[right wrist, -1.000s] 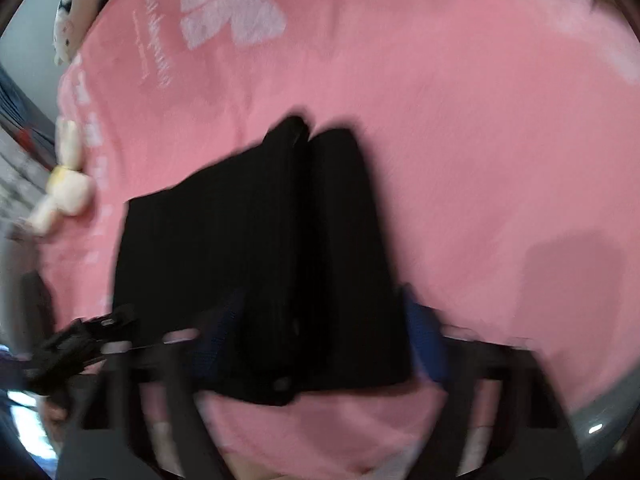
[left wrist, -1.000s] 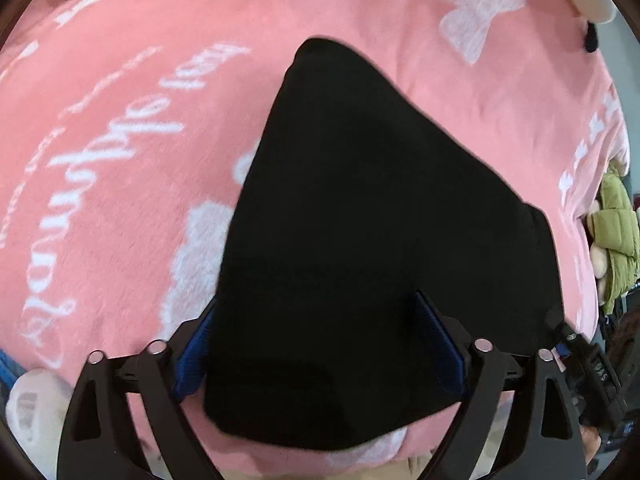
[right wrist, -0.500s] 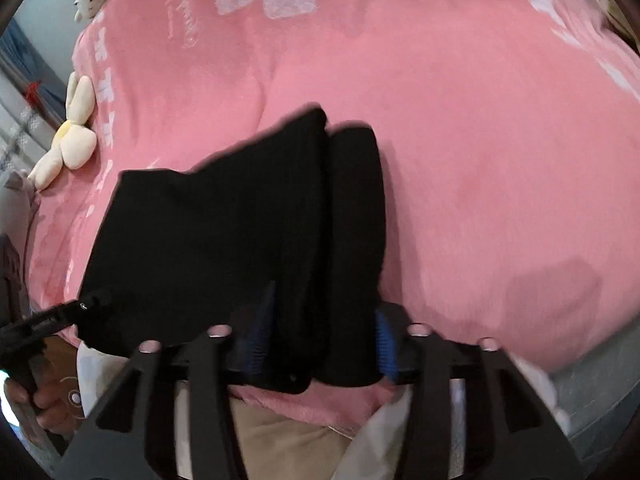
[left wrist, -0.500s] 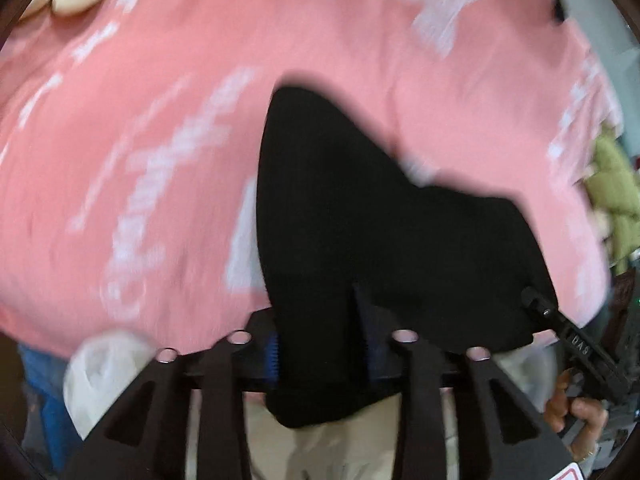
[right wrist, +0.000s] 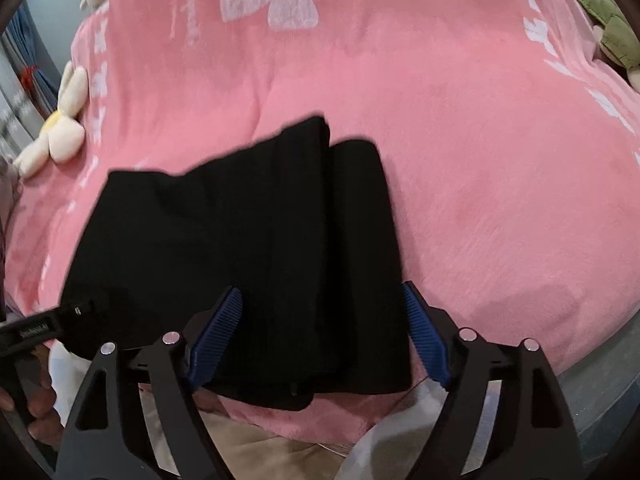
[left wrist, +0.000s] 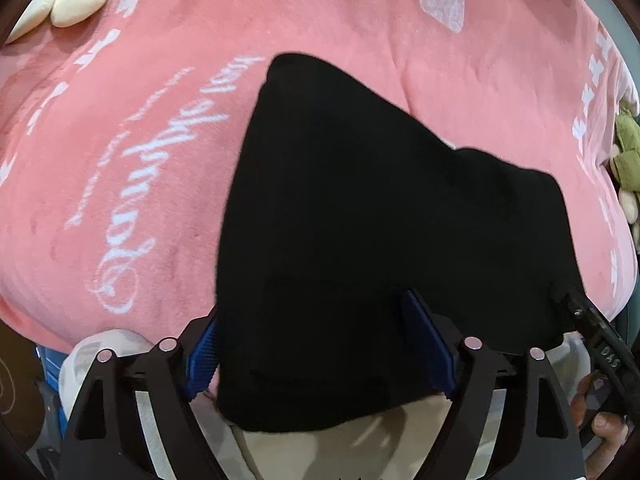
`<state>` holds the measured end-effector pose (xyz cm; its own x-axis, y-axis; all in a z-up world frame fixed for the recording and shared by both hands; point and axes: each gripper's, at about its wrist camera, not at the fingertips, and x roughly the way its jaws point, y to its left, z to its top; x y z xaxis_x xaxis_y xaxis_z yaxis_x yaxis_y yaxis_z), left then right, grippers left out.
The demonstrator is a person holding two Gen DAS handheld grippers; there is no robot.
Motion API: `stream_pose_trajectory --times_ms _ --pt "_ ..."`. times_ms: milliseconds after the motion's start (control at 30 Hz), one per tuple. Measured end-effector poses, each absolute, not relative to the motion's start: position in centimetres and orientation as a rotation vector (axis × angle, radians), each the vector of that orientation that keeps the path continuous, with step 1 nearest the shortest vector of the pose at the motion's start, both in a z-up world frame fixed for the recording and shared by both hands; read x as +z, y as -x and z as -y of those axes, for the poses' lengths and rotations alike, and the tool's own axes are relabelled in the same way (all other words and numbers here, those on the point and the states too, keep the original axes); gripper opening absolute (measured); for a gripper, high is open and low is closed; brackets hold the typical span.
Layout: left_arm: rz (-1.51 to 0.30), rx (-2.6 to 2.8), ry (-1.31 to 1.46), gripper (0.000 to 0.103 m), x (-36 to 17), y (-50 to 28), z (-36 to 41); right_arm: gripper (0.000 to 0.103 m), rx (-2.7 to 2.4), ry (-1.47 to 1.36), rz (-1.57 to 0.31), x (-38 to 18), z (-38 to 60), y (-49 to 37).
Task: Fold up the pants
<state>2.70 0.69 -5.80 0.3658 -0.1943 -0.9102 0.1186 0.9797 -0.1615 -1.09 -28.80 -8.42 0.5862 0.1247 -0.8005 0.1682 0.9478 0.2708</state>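
The black pants (left wrist: pixel 360 240) lie folded in a flat bundle on the pink blanket (left wrist: pixel 120 160), their near edge hanging over the bed's front edge. My left gripper (left wrist: pixel 320 344) is open, its blue pads on either side of the near left end of the pants, nothing pinched. In the right wrist view the pants (right wrist: pixel 248 248) show two stacked folded layers. My right gripper (right wrist: pixel 320 336) is open, its pads on either side of the near right end. Each gripper shows in the other's view, the right one (left wrist: pixel 592 344) and the left one (right wrist: pixel 40 324).
The pink blanket with white lettering and bows covers the bed. A yellow flower plush (right wrist: pixel 60 128) lies at the far left, a green plush (right wrist: pixel 608 20) at the far right. The bed edge and the person's beige trousers (left wrist: pixel 340 448) are just below the grippers.
Both grippers were shut on the near edge of the pants half a second ago and now stand open. The pants rest where they were.
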Motion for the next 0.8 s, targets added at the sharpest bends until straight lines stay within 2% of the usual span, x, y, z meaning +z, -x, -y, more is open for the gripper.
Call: stream_pose_trajectory --times_ms 233,367,667,733,800 --pt "-1.198 -0.227 0.107 0.089 -7.2 -3.9 -0.4 0.084 0.016 -0.41 -0.964 -9.2 29.3 0.3" --pt "-1.202 -0.236 0.125 0.097 -7.8 -4.5 -0.1 0.089 0.025 -0.445 -0.962 -9.5 29.3 -0.2" --pt "-1.18 -0.238 0.142 0.098 -8.7 -6.7 1.3 0.096 0.021 -0.437 -0.94 -9.8 28.5 -1.1" --pt "-1.175 -0.231 0.144 0.098 -8.9 -7.4 1.7 0.094 0.015 -0.428 -0.933 -9.7 28.4 -1.2" --pt "-1.173 -0.228 0.15 0.098 -8.8 -7.6 1.9 0.078 0.032 -0.42 -0.921 -9.4 28.1 -1.1"
